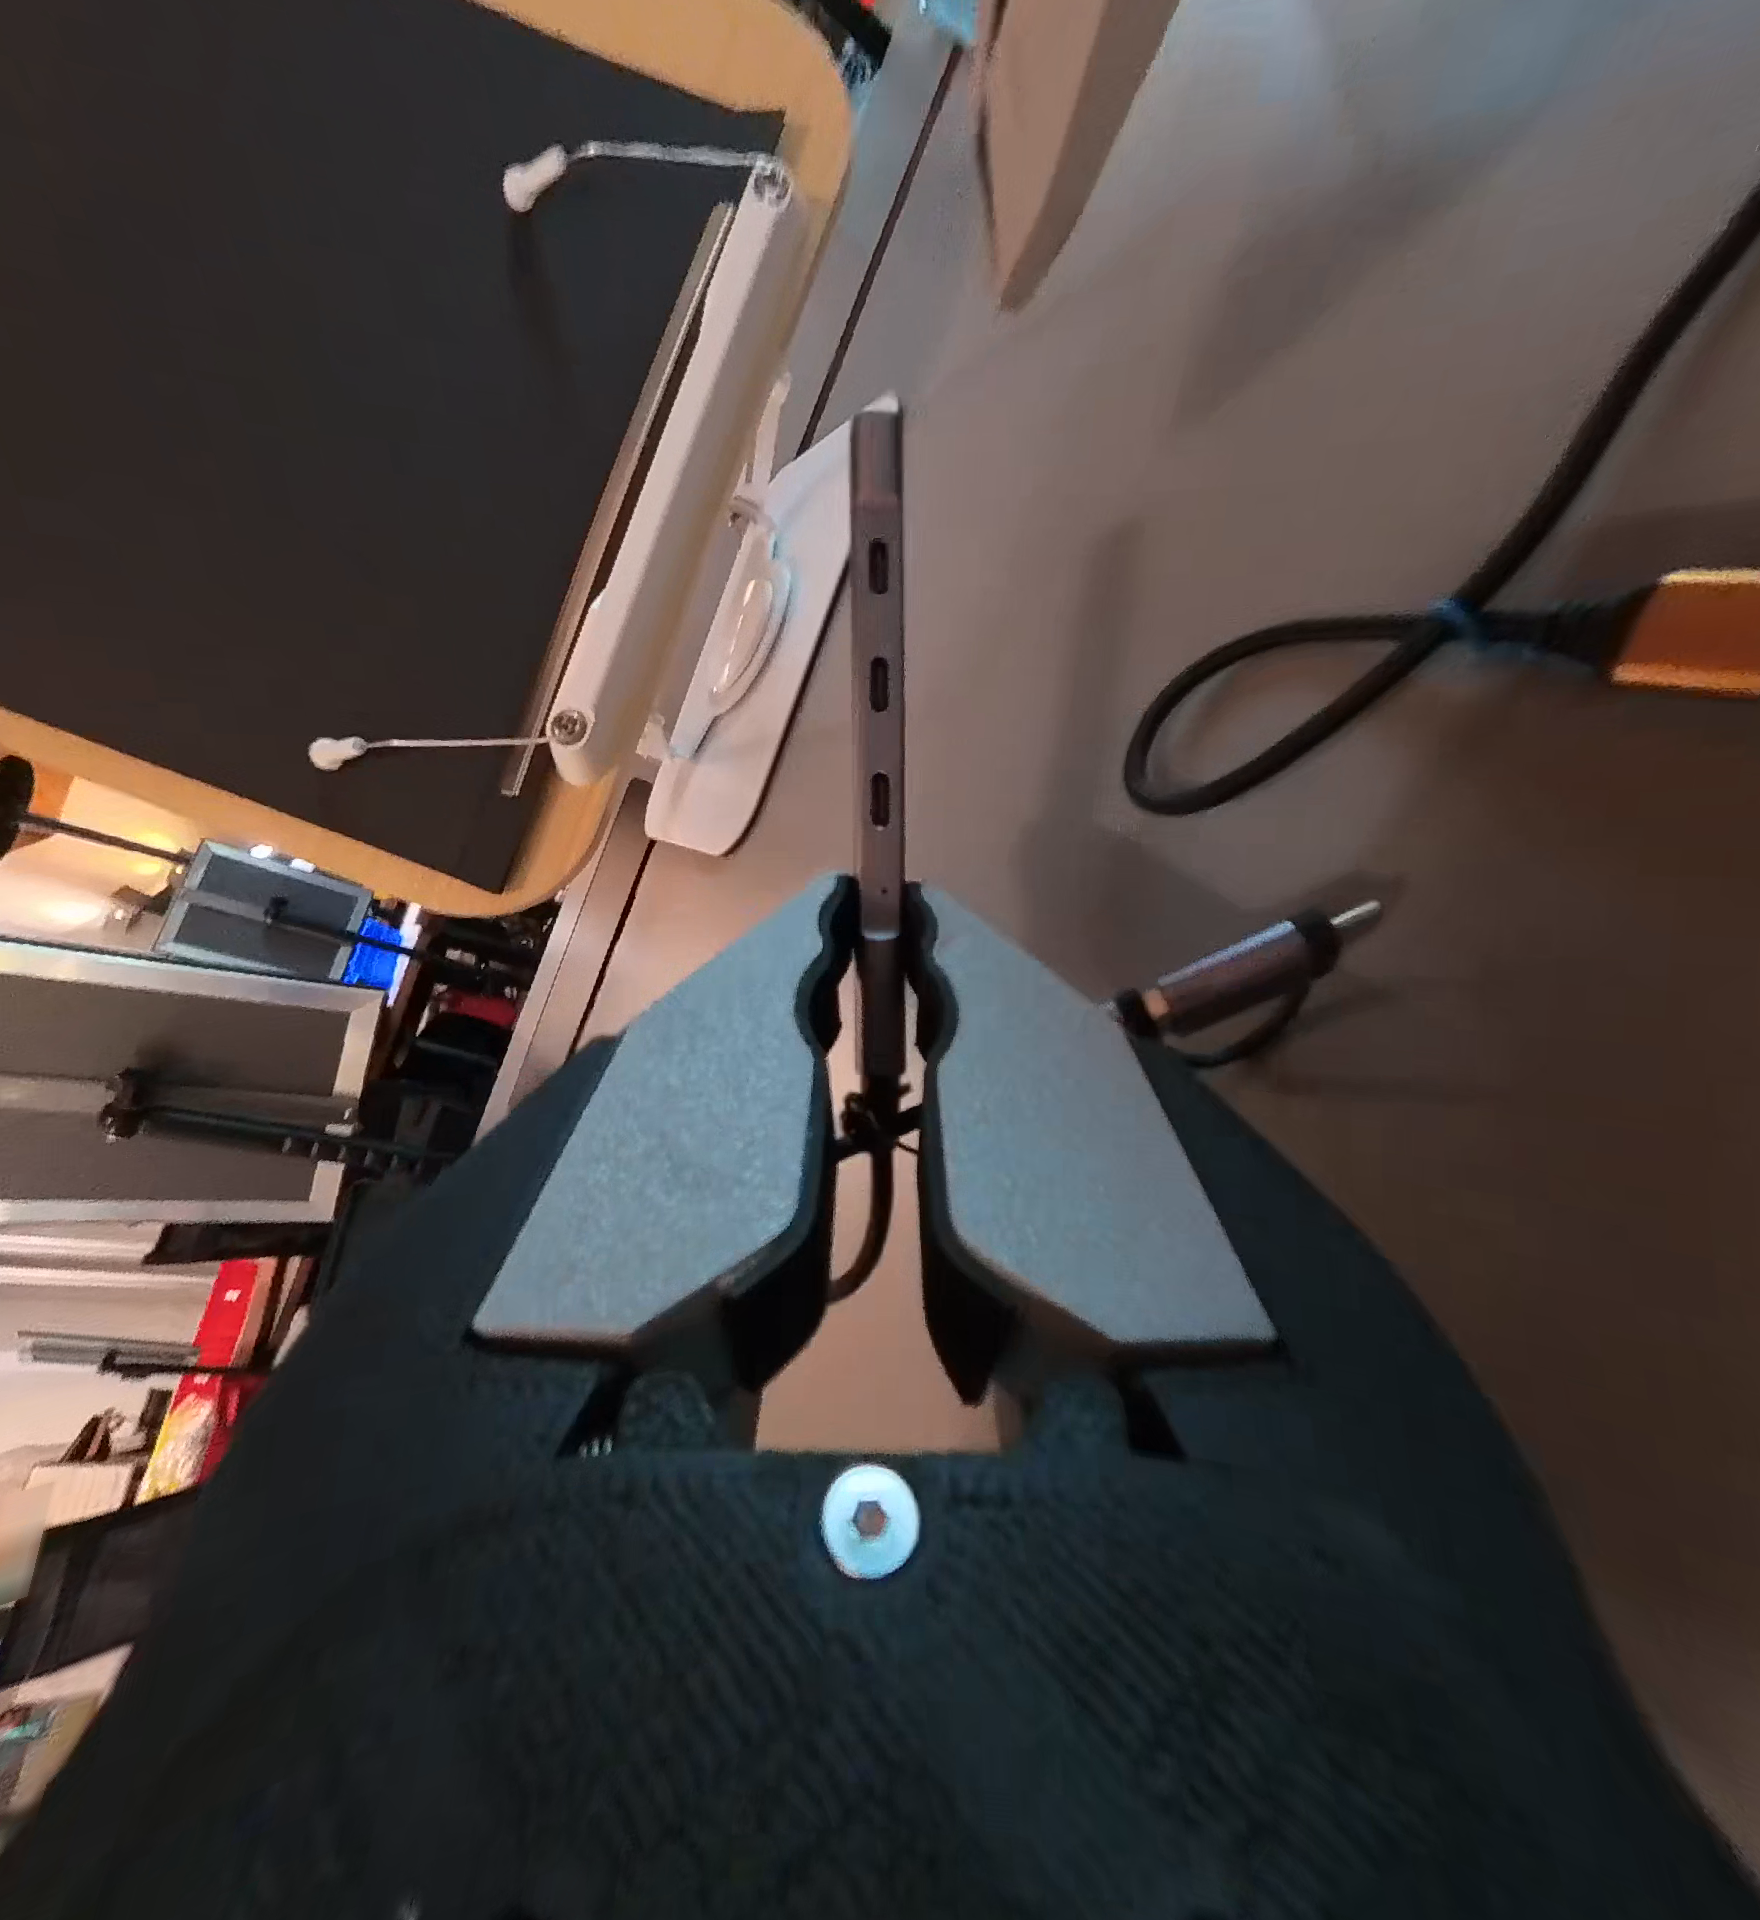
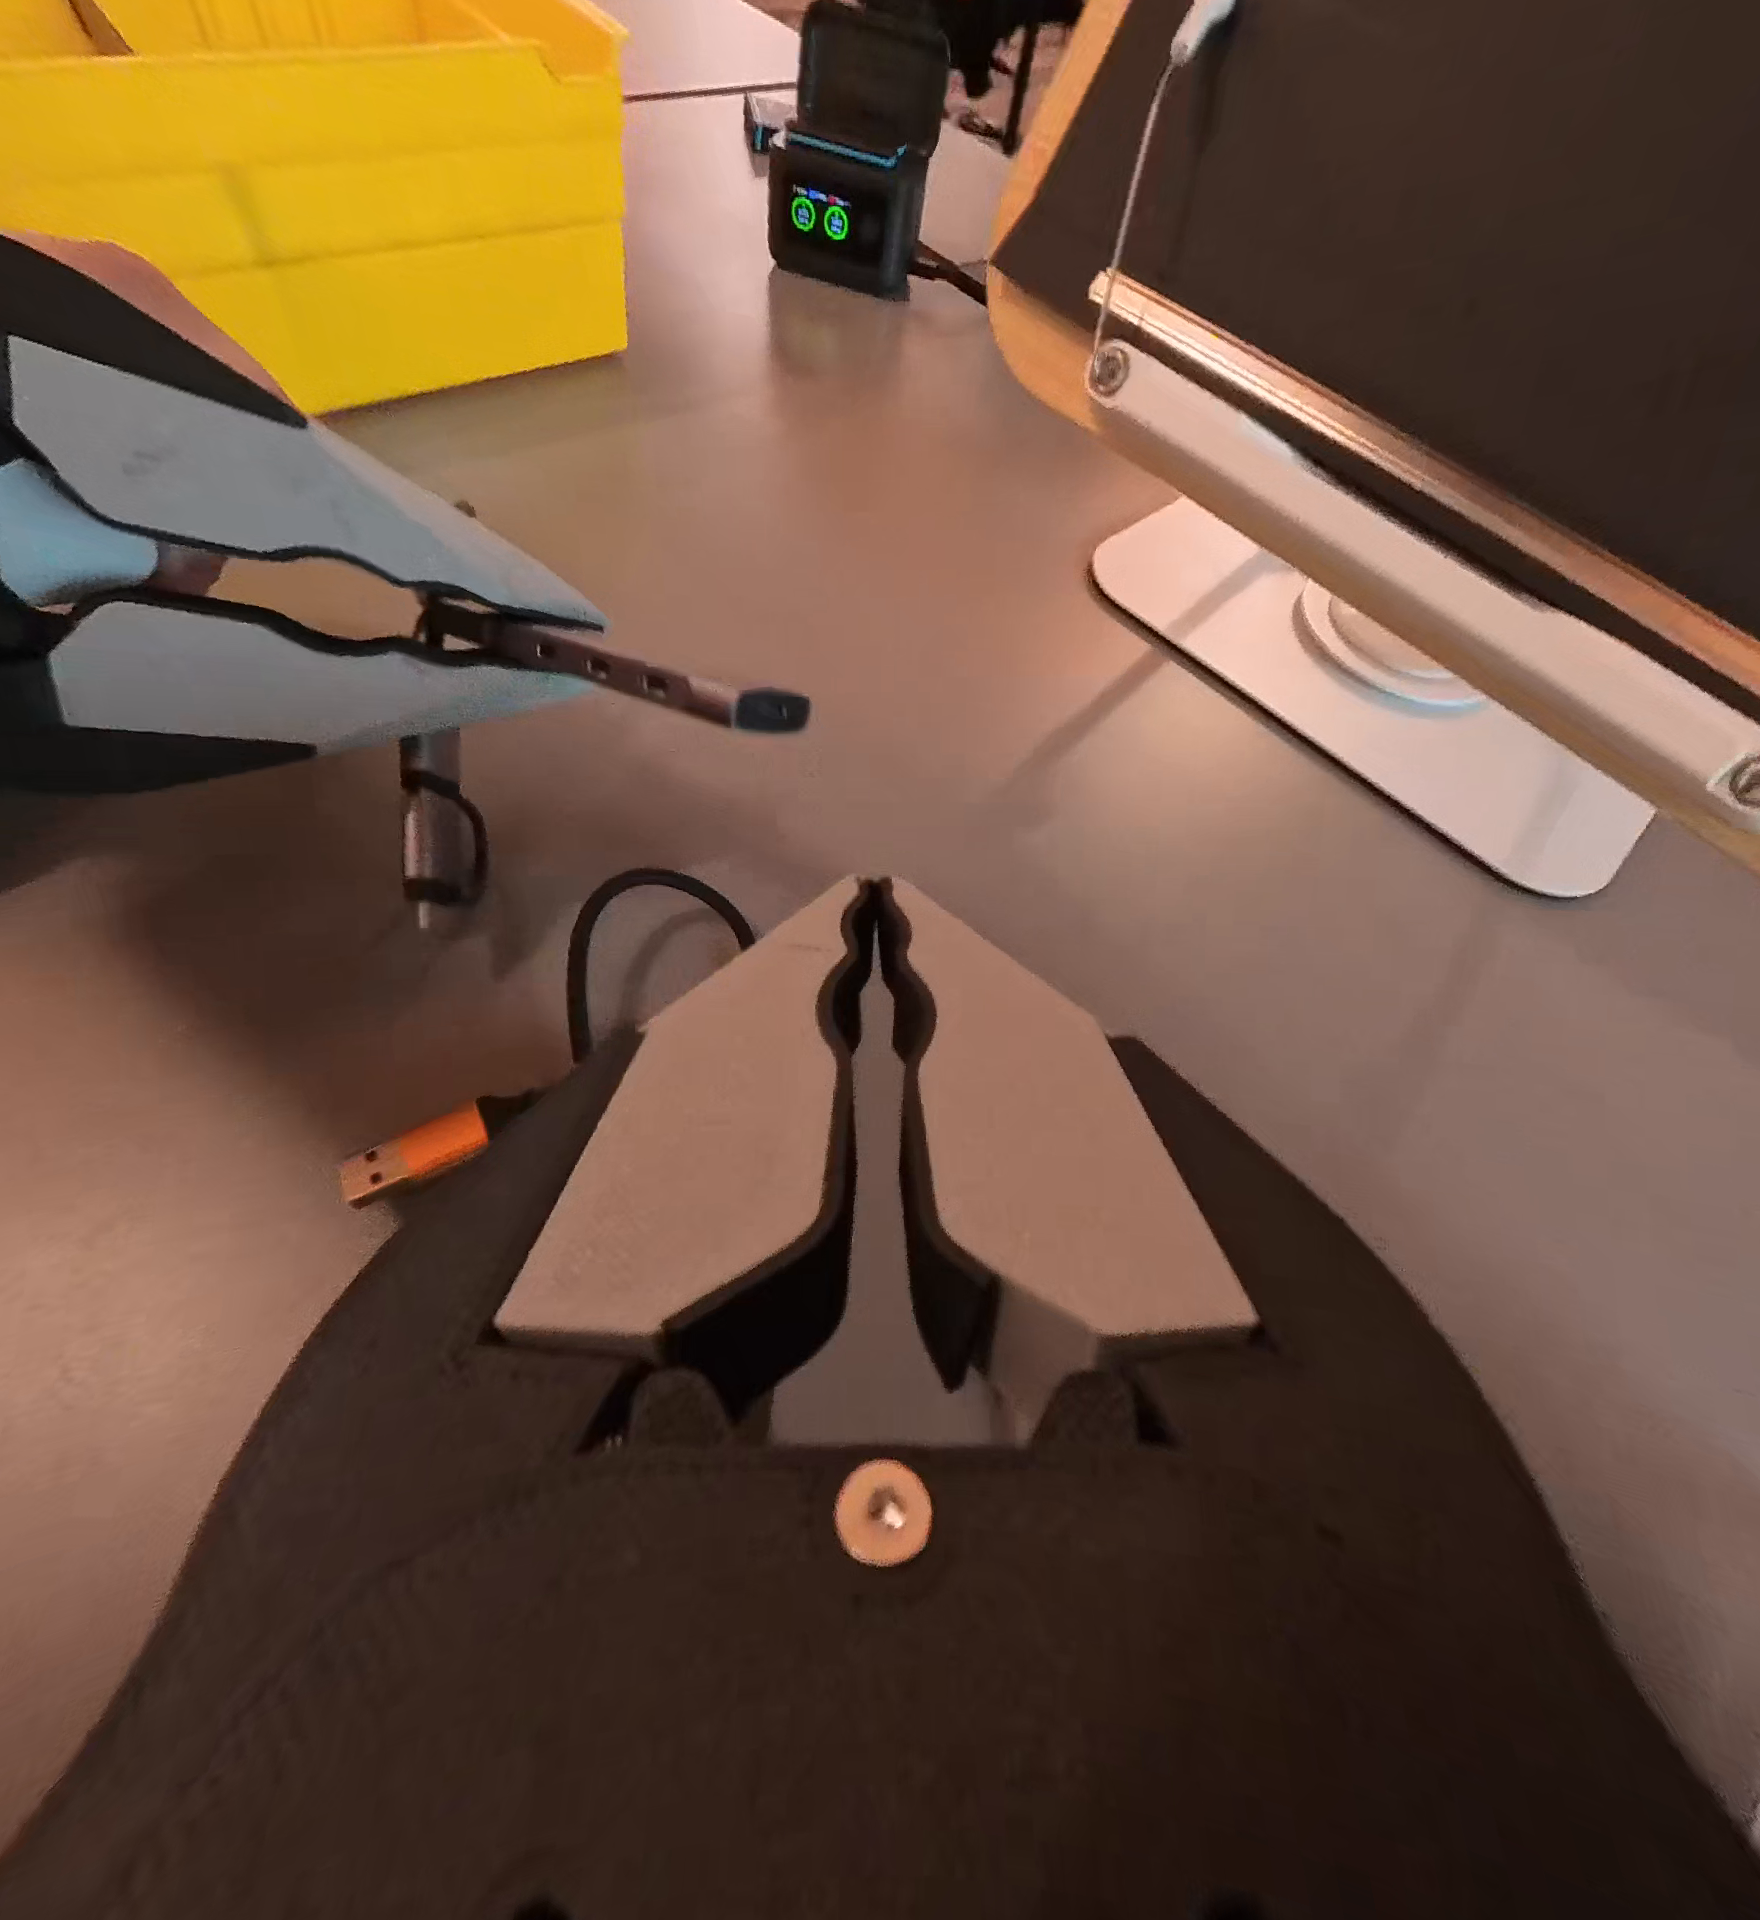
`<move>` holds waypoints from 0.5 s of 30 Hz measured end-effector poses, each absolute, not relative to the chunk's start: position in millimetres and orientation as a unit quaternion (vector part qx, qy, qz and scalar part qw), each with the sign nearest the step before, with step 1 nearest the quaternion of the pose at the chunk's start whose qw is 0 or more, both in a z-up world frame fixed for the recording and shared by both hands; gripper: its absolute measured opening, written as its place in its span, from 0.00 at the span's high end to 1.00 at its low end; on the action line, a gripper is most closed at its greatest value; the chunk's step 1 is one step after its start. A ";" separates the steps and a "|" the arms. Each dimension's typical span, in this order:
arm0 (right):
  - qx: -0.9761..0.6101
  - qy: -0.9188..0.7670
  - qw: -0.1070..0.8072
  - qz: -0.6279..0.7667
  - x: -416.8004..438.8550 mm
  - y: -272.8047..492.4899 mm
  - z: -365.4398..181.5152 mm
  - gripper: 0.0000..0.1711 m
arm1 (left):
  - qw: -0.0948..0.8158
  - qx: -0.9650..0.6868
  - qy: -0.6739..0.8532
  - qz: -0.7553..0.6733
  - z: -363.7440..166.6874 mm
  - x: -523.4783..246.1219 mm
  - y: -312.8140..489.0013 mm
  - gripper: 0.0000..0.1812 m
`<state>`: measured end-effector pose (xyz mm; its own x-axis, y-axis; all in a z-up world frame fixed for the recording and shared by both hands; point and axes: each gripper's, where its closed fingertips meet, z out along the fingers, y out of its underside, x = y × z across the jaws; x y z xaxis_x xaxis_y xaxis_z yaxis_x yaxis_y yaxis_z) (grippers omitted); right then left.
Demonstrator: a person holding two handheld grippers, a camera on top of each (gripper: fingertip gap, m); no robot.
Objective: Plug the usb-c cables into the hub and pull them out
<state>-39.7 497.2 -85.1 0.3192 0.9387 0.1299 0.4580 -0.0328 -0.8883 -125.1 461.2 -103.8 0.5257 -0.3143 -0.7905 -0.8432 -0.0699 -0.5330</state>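
My left gripper (image 1: 878, 904) is shut on the near end of the hub (image 1: 878, 644), a thin grey bar with three small ports along its edge, held above the table. The right wrist view shows the same gripper (image 2: 502, 644) and hub (image 2: 647, 686) at the left. All ports are empty. My right gripper (image 2: 874, 888) is shut and empty, low over the table. A black cable (image 2: 647, 904) with an orange plug (image 2: 419, 1158) lies just left of it; it also shows in the left wrist view (image 1: 1728, 629). A grey connector (image 2: 434, 821) lies under the hub.
A dark screen on a white stand (image 2: 1375, 727) stands at the right, close to both grippers. Yellow bins (image 2: 336, 187) sit at the back left. A small black box with a lit display (image 2: 840, 218) stands behind. The grey table (image 2: 907, 499) lies between them.
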 end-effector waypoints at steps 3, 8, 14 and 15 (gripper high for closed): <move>-0.684 -0.517 0.436 0.274 -35.5 499.6 -91.3 0.90 | 0.531 -0.687 0.406 0.286 -102.0 -141.0 467.2 0.96; -0.670 -0.519 0.420 0.325 -38.1 488.9 -86.6 0.84 | 0.518 -0.606 0.445 0.408 -91.3 -149.3 473.3 0.96; -0.642 -0.532 0.389 0.392 -54.7 464.6 -83.9 0.64 | 0.531 -0.492 0.492 0.483 -77.0 -115.2 465.6 0.97; -0.644 -0.528 0.380 0.403 -56.6 463.0 -84.4 0.60 | 0.539 -0.484 0.492 0.482 -74.6 -110.8 463.5 0.97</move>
<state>-56.6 463.0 -84.4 0.1175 0.9862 -0.1169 0.3743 -0.1530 -0.9146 -110.8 463.5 -74.6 0.0505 0.0428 -0.9978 -0.9967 0.0664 -0.0476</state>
